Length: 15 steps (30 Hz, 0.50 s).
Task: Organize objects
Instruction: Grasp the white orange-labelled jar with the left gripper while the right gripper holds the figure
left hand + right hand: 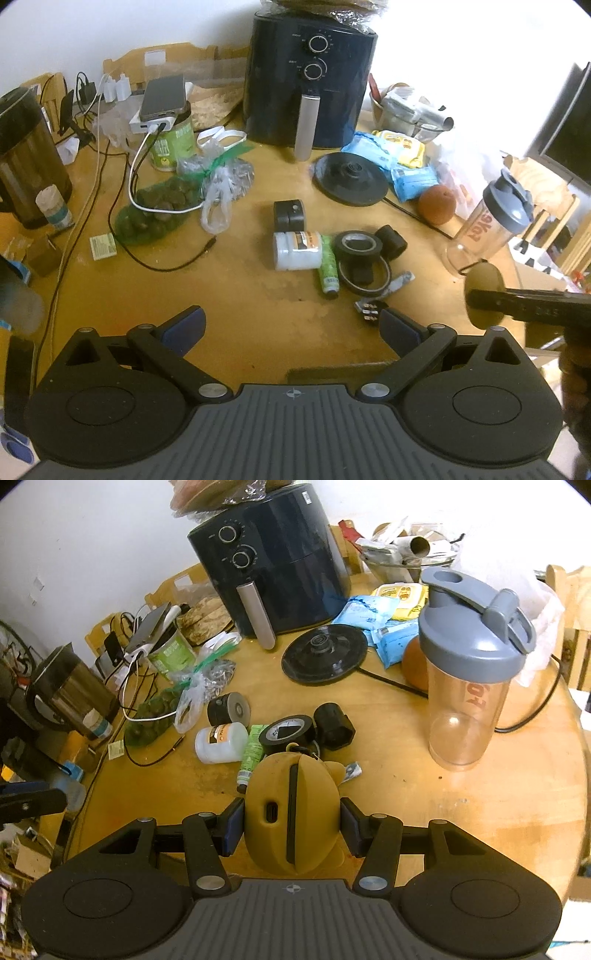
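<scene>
Warm indoor light, blown-out glare upper right, fisheye-curved edges, dark corners, soft focus

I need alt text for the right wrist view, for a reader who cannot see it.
The right gripper is shut on a mustard-yellow case with a dark seam, above a cluttered round wooden table. Behind it lie a black tape roll and a white bottle; a clear shaker bottle stands to the right, a dark air fryer at the back.
</scene>
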### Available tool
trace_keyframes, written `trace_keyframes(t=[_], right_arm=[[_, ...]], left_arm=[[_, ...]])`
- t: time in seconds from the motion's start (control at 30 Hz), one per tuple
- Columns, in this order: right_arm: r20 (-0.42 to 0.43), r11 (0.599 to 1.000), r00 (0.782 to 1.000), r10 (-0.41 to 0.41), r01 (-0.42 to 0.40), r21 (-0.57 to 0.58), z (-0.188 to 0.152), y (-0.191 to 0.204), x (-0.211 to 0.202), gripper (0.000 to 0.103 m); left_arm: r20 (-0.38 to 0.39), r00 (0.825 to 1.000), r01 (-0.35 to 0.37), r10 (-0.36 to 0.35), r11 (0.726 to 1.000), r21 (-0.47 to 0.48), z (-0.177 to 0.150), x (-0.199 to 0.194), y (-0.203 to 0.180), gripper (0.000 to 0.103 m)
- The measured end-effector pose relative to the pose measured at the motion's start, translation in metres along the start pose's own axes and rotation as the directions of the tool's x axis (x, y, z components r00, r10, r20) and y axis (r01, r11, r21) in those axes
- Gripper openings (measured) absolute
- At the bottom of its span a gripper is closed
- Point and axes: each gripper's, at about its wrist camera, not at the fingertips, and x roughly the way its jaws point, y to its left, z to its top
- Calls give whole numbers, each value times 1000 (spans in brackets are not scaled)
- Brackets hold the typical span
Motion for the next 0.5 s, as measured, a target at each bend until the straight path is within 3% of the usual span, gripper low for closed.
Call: trace_keyframes(t=[0.5], right_arm=[[0,990,995,-97,97,104,-19,24,-26,56]], left_arm=[[-1,999,43,-43,996,75,22,55,9,102]])
